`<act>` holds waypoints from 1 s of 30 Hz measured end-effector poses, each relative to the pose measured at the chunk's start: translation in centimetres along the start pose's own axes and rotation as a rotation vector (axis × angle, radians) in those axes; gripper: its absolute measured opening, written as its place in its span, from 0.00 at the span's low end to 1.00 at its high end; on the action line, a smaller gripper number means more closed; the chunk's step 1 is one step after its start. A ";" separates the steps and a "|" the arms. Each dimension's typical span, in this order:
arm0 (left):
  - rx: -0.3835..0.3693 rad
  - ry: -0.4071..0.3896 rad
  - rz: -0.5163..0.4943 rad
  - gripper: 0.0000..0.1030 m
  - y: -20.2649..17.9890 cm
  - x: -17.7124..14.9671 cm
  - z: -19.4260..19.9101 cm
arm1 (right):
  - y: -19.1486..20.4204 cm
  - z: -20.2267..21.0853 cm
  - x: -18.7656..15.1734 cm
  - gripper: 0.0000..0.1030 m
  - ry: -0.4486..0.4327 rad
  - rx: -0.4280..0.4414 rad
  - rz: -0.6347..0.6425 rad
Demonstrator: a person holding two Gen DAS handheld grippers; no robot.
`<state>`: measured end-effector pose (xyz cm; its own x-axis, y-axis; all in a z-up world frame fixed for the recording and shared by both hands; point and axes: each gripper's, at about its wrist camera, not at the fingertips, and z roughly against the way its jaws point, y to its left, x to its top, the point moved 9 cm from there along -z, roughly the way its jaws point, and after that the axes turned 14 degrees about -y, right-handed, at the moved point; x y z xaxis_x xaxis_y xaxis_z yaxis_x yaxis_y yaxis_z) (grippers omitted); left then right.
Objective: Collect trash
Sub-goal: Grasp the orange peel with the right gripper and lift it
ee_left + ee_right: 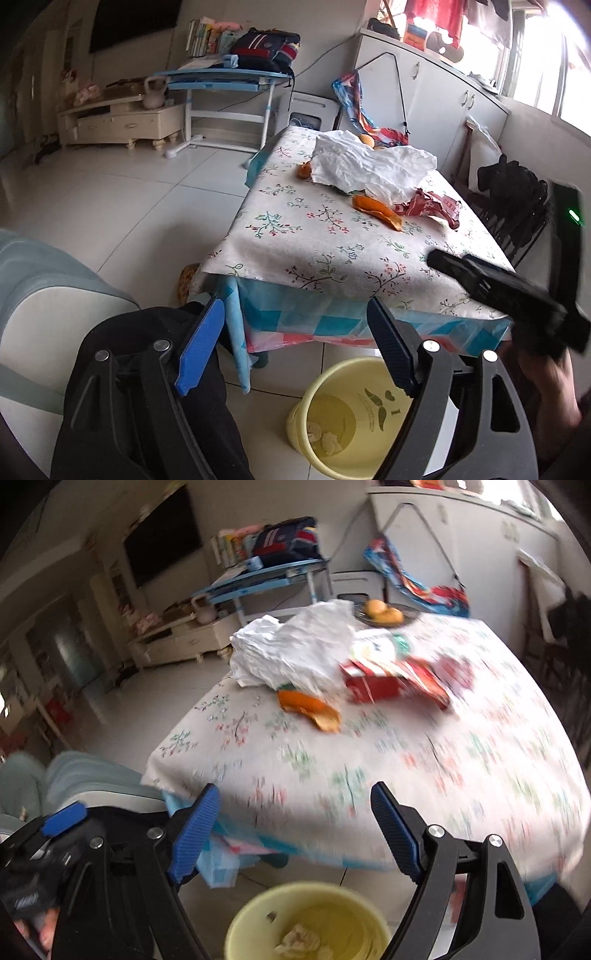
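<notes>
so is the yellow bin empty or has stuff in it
Not empty: the bin stands upright on the floor with a few crumpled pale scraps at its bottom.

Left gripper [295, 347] and right gripper [293, 834] tilt downward, jaws wide and empty.

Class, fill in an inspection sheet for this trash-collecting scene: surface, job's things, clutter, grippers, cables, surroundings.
Surface: table with floral cloth, near half bare.
Job's things: orange peel, crumpled white paper, red wrapper on the table; yellow bin on the floor below, a few scraps inside.
Clutter: plate of fruit at the far edge.
Grippers: left gripper open, empty; right gripper open, empty.
Cables: black cord hanging by the cabinet.
Surroundings: blue desk, white cabinet, tiled floor.
</notes>
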<state>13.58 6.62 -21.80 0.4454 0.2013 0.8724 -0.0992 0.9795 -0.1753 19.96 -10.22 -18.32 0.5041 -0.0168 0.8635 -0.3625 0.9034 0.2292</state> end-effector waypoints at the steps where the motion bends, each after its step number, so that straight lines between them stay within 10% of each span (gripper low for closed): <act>1: 0.001 0.001 0.002 0.74 0.0 -0.1 -0.1 | 0.1 -1.1 0.4 0.78 0.006 0.004 0.017; 13: 0.004 0.028 0.019 0.76 0.3 -0.6 -1.3 | -1.9 -9.4 2.3 0.77 0.093 0.016 0.035; 23: -0.012 0.024 0.001 0.77 0.0 0.3 -2.3 | -1.5 -10.1 1.8 0.39 0.129 0.046 0.068; 30: -0.056 -0.084 -0.244 0.77 -3.3 5.3 -5.1 | -2.0 -6.1 -0.1 0.23 0.141 0.102 0.003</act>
<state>20.80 4.53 -18.93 0.3741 -0.0403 0.9265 0.0524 0.9984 0.0222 25.41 -9.42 -21.57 0.6054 0.0527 0.7942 -0.4381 0.8551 0.2772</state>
